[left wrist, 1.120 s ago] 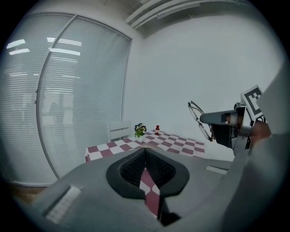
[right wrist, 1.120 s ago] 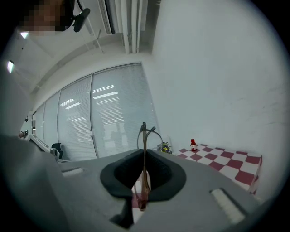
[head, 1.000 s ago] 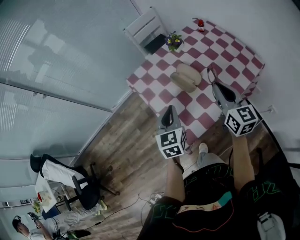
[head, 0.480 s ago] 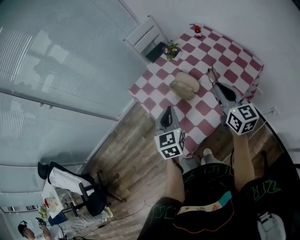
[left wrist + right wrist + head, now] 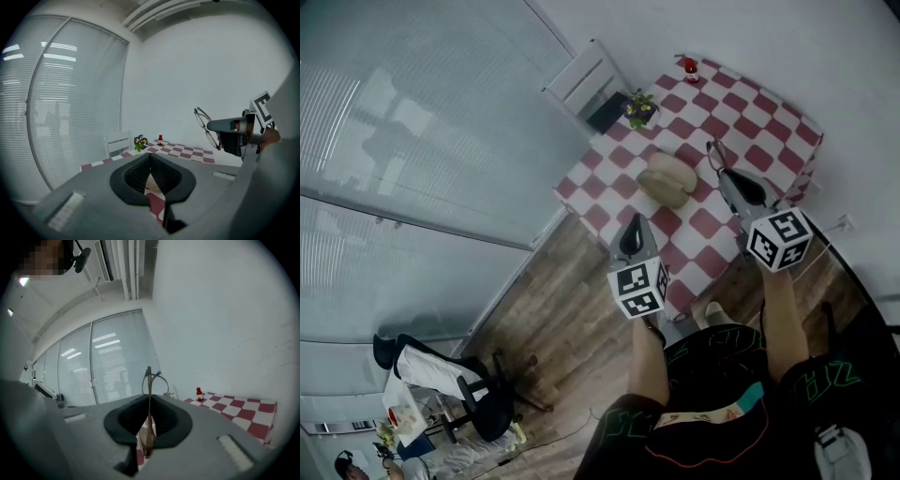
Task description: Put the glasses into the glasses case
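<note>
The beige glasses case (image 5: 666, 178) lies open on the red-and-white checked table (image 5: 769, 117). My right gripper (image 5: 719, 161) hangs over the table just right of the case, shut on the thin-framed glasses (image 5: 713, 152). In the right gripper view the glasses (image 5: 149, 380) stand edge-on between the pads of my right gripper (image 5: 149, 401), lenses poking up past the tips. My left gripper (image 5: 636, 219) hovers at the table's near edge, short of the case, shut and holding nothing. The left gripper view shows my left gripper (image 5: 150, 159) and, at the right, the right gripper (image 5: 232, 131) with the glasses (image 5: 206, 124).
A small pot of flowers (image 5: 639, 108) and a little red bottle (image 5: 690, 66) stand at the far side of the table. A white chair (image 5: 584, 80) stands by the far left corner. A power cord and wooden floor lie below the near edge.
The head view has drifted a little, so the table sits slightly higher and further left. Both grippers keep their pose, and the right one still holds the glasses.
</note>
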`<state>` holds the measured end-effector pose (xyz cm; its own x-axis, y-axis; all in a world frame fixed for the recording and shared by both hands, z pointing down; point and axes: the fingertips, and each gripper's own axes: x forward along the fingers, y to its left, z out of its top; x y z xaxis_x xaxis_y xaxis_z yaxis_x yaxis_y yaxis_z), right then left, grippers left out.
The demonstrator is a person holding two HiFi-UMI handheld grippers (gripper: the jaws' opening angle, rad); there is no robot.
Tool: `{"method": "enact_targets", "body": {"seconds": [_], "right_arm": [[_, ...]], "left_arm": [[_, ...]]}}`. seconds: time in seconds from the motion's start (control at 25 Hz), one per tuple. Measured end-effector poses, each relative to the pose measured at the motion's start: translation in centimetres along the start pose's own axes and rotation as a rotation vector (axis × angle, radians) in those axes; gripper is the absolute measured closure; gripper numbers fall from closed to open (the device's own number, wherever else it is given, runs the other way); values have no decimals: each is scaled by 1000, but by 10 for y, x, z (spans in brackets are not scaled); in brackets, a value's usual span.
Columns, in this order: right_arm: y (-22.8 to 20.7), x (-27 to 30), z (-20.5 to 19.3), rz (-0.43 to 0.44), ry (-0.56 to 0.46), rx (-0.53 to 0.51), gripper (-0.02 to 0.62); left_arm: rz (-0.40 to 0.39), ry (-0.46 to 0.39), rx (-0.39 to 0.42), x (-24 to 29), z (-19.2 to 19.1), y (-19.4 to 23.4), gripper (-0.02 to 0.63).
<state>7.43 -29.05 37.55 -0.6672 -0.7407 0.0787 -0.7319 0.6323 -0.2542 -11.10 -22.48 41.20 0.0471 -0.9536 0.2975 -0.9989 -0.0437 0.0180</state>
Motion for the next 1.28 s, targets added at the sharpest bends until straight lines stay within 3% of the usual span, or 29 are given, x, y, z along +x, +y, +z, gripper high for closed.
{"method": "enact_targets", "body": {"seconds": [1.28], "right_arm": [[-12, 103, -86, -45, 201, 39, 577]], "left_arm": [[-66, 210, -36, 83, -71, 50, 597]]}}
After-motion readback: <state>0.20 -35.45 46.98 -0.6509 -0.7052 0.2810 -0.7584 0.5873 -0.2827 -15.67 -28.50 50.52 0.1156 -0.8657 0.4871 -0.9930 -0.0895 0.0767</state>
